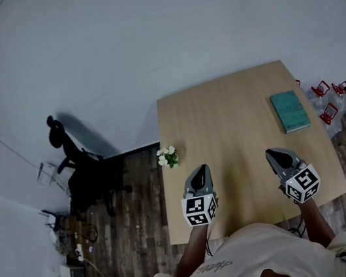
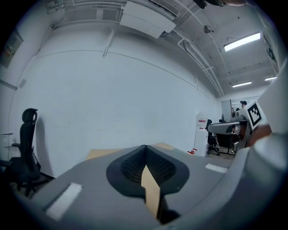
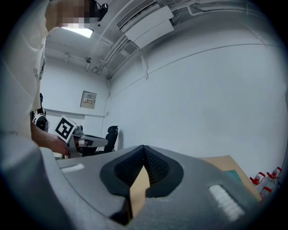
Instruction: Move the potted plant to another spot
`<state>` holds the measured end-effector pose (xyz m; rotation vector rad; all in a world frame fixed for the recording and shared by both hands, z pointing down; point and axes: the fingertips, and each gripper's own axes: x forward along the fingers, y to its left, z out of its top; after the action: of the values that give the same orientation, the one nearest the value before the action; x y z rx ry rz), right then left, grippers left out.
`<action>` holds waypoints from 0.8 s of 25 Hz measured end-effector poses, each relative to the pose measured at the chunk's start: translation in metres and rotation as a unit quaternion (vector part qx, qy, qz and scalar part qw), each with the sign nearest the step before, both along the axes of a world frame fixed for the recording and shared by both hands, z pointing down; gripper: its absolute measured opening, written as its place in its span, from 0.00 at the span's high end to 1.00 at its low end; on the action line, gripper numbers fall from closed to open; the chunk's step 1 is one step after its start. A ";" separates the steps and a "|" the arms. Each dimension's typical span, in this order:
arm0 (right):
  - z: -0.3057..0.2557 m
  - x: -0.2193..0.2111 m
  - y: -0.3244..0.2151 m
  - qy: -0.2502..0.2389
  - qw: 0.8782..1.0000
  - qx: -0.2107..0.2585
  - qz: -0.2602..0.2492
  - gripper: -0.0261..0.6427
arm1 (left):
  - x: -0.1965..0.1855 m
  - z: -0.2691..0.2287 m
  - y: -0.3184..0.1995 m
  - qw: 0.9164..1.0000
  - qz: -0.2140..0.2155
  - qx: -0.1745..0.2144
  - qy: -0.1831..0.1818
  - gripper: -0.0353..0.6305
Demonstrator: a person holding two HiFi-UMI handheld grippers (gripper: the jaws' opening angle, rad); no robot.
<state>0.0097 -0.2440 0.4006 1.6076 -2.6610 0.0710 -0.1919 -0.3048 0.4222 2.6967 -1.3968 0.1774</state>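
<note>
Where pale wooden table (image 1: 225,132) ends, white-flowered potted plant (image 1: 167,156), rectangular teal book (image 1: 289,111)

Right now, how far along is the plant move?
Done: nothing that shows. The plant stands at the table's left edge, untouched.
In hand: nothing. The left gripper and right gripper are both shut and empty, over the near part of the table, clear of the plant.
Left: everything. Probably open the left gripper, the nearer one, grip the plant and set it on bare table, clear of the book.
</note>
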 end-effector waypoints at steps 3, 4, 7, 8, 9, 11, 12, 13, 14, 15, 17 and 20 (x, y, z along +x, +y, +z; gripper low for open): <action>0.005 -0.001 -0.001 -0.003 1.000 -0.005 -0.003 0.96 | -0.004 0.006 0.005 1.000 0.000 -0.002 0.001 0.92; 0.007 -0.004 -0.001 -0.002 1.000 -0.005 -0.006 0.96 | -0.006 0.008 0.006 1.000 0.000 -0.004 0.001 0.92; 0.012 -0.015 0.001 0.003 1.000 -0.007 -0.020 0.96 | -0.014 0.012 0.010 1.000 -0.003 -0.008 -0.004 0.92; 0.012 -0.019 0.001 0.004 1.000 -0.009 -0.024 0.96 | -0.016 0.012 0.011 1.000 -0.005 -0.009 -0.004 0.92; 0.012 -0.021 0.000 0.004 1.000 -0.010 -0.029 0.96 | -0.018 0.012 0.011 1.000 -0.007 -0.010 -0.001 0.92; 0.010 -0.025 -0.002 0.006 0.999 -0.009 -0.038 0.96 | -0.021 0.012 0.010 1.000 -0.011 -0.012 0.004 0.92; 0.010 -0.026 -0.002 0.008 0.999 -0.009 -0.042 0.96 | -0.023 0.014 0.012 1.000 -0.013 -0.014 0.005 0.92; 0.010 -0.028 -0.001 0.009 0.999 -0.008 -0.045 0.96 | -0.025 0.016 0.014 1.000 -0.015 -0.016 0.004 0.92; 0.010 -0.029 -0.001 0.011 0.999 -0.008 -0.047 0.96 | -0.027 0.018 0.015 1.000 -0.016 -0.018 0.001 0.92; 0.010 -0.030 -0.001 0.011 0.999 -0.008 -0.047 0.96 | -0.029 0.019 0.015 1.000 -0.016 -0.019 -0.001 0.92; 0.009 -0.027 -0.003 0.014 0.999 -0.010 -0.045 0.96 | -0.030 0.020 0.012 1.000 -0.018 -0.020 -0.004 0.92; 0.015 -0.020 0.004 0.019 0.999 -0.017 -0.042 0.96 | -0.032 0.026 0.016 1.000 -0.022 -0.022 -0.001 0.92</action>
<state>-0.0108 -0.2405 0.4157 1.4711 -2.6791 0.0822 -0.2235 -0.2883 0.4482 2.6286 -1.4340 0.2042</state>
